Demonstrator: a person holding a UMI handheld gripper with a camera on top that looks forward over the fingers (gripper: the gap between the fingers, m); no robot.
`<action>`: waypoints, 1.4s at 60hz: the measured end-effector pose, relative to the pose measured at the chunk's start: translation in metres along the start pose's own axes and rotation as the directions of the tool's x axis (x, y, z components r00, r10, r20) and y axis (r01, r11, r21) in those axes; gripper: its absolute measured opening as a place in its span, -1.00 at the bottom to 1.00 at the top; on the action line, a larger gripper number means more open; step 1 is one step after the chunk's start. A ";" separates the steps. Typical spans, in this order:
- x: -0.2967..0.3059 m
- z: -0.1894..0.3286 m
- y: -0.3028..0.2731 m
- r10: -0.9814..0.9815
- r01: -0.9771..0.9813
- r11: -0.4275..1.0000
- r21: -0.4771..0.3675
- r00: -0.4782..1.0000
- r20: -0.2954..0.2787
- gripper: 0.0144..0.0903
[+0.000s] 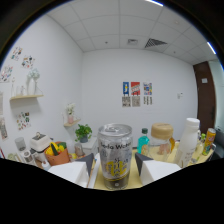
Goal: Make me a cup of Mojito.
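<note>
Clenched on a soda water can [115,157], gripper [114,161] fingers pressing it from both sides, can upright. Beyond, at one o'clock: teal bottle [143,141], cork-lidded jar [162,137], white bottle [188,138]. At ten o'clock, potted plant [83,133].

The can [115,156] stood between the gripper [115,162]'s two fingers. Behind the can to its right sat a small bottle [143,140], a wide jar [161,138] and a tall bottle [188,140]. Behind it to the left stood a potted plant [83,133] and a basket [57,155].
</note>
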 end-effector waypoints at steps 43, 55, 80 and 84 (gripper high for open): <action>-0.010 -0.027 -0.024 -0.054 0.048 0.995 0.085 0.996 0.071 -0.05; -0.001 -0.089 -0.031 -0.047 0.022 0.985 0.169 0.988 0.145 -0.04; 0.074 -0.108 0.158 -0.007 0.012 0.999 -0.041 0.995 0.099 -0.06; 0.080 -0.105 0.191 0.015 -0.009 0.998 -0.069 0.997 0.080 -0.05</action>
